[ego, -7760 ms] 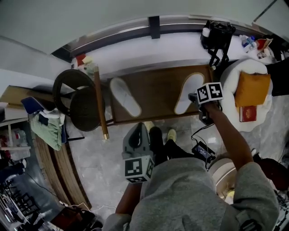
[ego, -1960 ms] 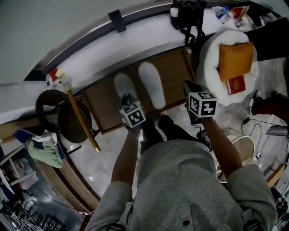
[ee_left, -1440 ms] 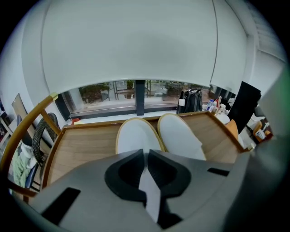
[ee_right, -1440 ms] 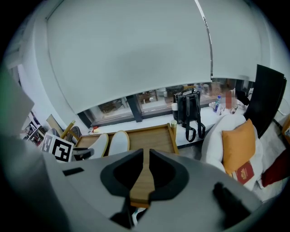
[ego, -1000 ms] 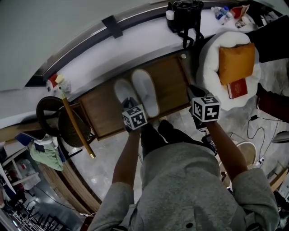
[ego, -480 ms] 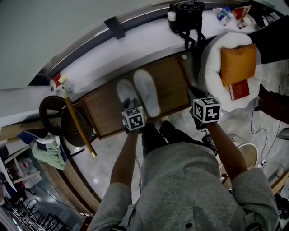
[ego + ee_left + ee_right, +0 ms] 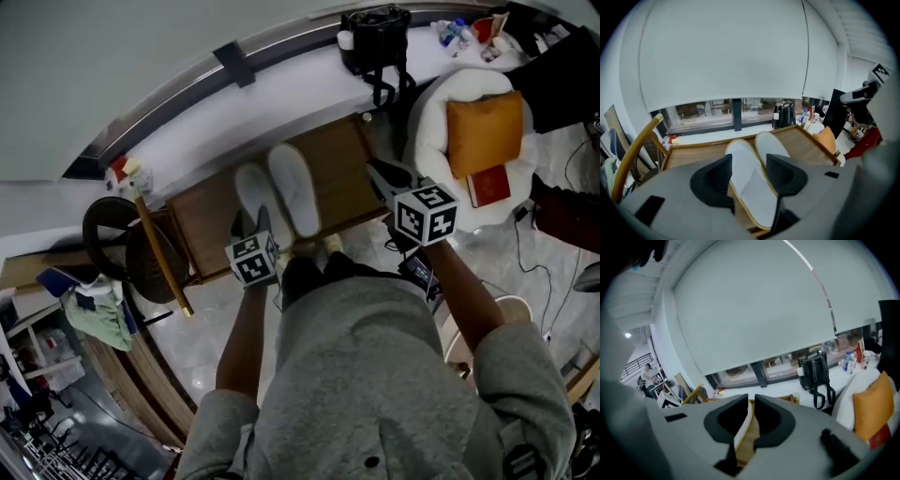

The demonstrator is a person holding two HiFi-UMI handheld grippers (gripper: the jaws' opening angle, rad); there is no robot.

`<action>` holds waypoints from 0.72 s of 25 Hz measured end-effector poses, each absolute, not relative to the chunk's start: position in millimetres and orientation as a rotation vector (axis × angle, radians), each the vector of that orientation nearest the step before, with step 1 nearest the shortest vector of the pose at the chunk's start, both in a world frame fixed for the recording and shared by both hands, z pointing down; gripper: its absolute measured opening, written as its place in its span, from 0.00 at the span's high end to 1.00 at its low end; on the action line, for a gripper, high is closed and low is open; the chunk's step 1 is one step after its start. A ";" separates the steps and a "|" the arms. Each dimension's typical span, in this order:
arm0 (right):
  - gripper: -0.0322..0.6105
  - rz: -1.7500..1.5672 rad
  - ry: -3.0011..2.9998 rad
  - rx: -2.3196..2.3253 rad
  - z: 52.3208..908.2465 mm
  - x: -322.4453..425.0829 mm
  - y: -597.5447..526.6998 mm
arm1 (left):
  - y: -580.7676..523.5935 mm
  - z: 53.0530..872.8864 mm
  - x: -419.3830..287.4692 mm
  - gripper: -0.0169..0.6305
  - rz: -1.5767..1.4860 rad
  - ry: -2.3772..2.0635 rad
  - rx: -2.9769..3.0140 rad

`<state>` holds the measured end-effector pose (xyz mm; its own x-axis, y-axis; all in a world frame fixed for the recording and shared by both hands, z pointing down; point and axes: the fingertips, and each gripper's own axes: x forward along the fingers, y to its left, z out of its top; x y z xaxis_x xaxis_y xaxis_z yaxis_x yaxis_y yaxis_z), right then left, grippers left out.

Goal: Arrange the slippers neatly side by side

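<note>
Two white slippers lie side by side, touching, on the low wooden table (image 7: 202, 225): the left slipper (image 7: 249, 190) and the right slipper (image 7: 292, 186). My left gripper (image 7: 251, 221) hovers over the left slipper's near end. Its jaws have just been opening and now stand wide apart. The left gripper view shows that gripper (image 7: 749, 164) above the left slipper (image 7: 739, 151), clear of it, with the right slipper (image 7: 771, 144) beside. My right gripper (image 7: 384, 174) hangs off the table's right corner. Only a thin slit shows between the jaws of that gripper (image 7: 751, 401), with nothing held.
A black backpack (image 7: 375, 37) stands on the window sill behind the table. To the right is a white round armchair (image 7: 441, 112) with an orange cushion (image 7: 483, 131). Left of the table stand a dark wicker chair (image 7: 117, 244) and a wooden pole (image 7: 159, 253). Cables lie on the floor at the right.
The slippers, far apart at first, now lie together. In the last half second the left gripper opened, let go of the left slipper and drew back; the right gripper also rose.
</note>
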<state>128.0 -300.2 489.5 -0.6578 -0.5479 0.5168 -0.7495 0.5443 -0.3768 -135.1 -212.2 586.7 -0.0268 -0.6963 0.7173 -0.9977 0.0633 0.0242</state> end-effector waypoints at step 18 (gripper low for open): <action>0.87 0.573 -2.639 1.142 394.0 135.6 -279.5 | -191.2 387.3 -74.9 0.94 0.304 -1.948 2.016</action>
